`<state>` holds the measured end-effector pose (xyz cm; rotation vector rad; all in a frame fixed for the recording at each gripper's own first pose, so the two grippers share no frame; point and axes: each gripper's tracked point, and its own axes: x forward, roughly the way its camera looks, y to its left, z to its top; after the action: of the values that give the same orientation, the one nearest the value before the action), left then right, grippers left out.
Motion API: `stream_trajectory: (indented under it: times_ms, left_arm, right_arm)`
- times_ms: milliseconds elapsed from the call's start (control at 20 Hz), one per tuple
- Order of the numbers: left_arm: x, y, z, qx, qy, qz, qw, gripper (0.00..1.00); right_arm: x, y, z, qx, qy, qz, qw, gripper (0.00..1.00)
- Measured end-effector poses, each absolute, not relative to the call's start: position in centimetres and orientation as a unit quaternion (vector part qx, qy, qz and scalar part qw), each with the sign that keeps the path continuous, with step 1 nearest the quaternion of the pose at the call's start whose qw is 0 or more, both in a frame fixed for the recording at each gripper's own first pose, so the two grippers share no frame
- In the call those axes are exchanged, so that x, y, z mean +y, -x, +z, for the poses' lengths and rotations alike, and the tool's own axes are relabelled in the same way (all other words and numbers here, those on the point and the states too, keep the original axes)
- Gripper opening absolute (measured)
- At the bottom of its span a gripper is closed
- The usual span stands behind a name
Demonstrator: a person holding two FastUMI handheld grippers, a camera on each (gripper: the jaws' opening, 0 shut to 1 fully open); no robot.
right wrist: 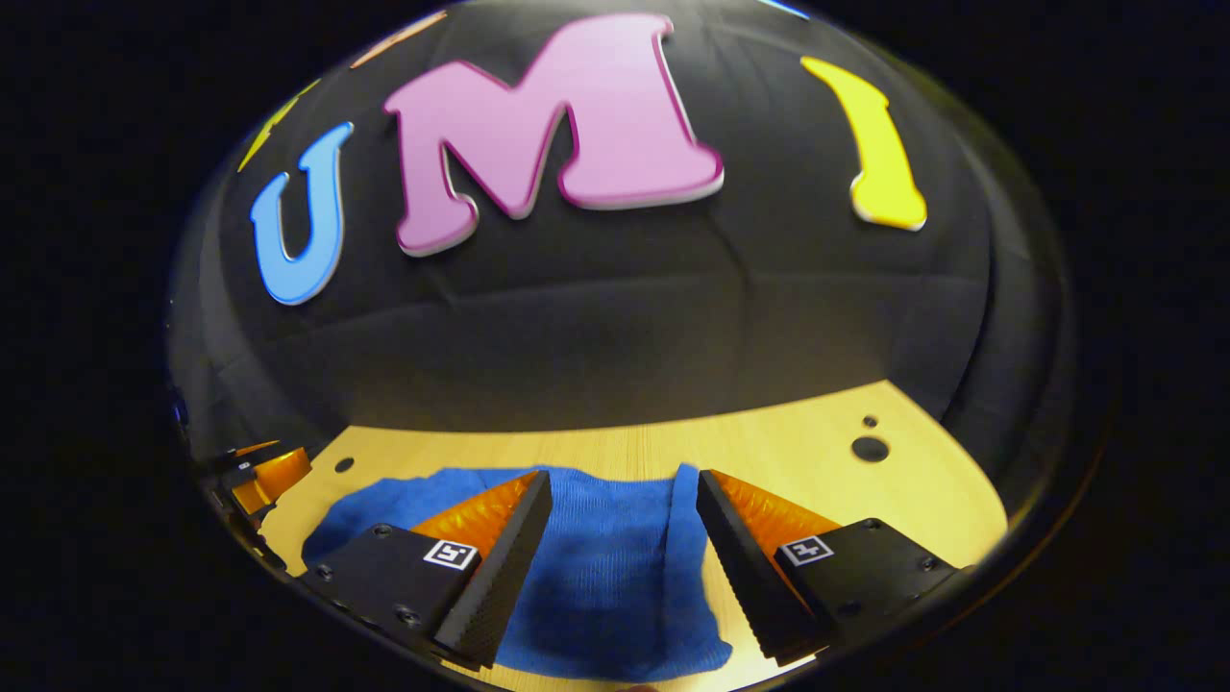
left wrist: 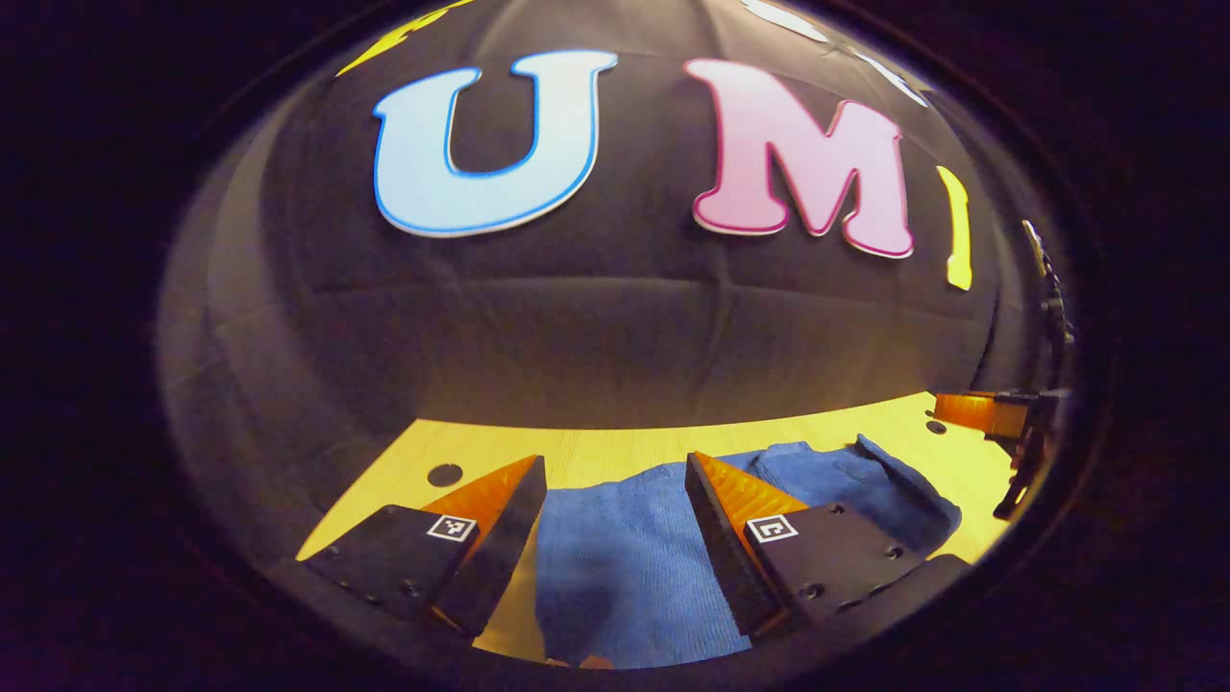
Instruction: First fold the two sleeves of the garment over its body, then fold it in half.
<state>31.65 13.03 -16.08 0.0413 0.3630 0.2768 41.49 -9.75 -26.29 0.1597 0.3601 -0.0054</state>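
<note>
I hold two hand-held grippers over one blue garment lying crumpled on the wooden worktop. My left hand-held gripper has its fingers apart, nothing between them but the cloth below. My right hand-held gripper is likewise spread above the garment. The garment's near edge is cut off, and I cannot make out its sleeves.
</note>
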Motion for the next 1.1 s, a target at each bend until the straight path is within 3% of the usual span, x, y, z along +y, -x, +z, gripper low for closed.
stream_trajectory:
  times_ms: [250, 350, 600, 750, 800, 850, 1100]
  left_arm:
    - [2.9, -16.8, -11.1, 0.143, 0.037, 0.077, 0.986, 0.84]
    - [0.4, -11.5, -8.4, 0.092, 0.036, 0.067, 0.993, 0.85]
    - [-2.8, 1.3, -3.1, 0.044, -0.014, 0.082, 0.996, 0.82]
    - [-4.8, 5.7, 0.5, 0.014, -0.028, 0.058, 0.998, 0.82]
    - [-5.3, 7.3, 1.4, 0.010, -0.030, 0.053, 0.998, 0.82]
    - [-5.4, 8.3, 1.8, 0.006, -0.028, 0.053, 0.998, 0.82]
    - [-5.7, 11.3, 4.6, -0.033, -0.029, 0.063, 0.997, 0.82]
  right_arm:
    - [-8.6, -29.0, -14.8, 0.057, -0.012, -0.014, 0.998, 0.97]
    - [-7.2, -22.4, -11.8, 0.025, -0.006, -0.015, 1.000, 0.96]
    - [-1.6, -7.6, -12.5, 0.090, 0.038, 0.016, 0.995, 0.99]
    - [0.2, -2.6, -9.4, 0.076, 0.032, 0.024, 0.996, 0.99]
    - [0.2, -1.7, -8.0, 0.063, 0.028, 0.015, 0.997, 0.92]
    - [0.4, -0.8, -6.7, 0.052, 0.021, 0.008, 0.998, 0.96]
    - [0.5, 2.6, -0.9, -0.012, -0.018, -0.014, 1.000, 0.96]
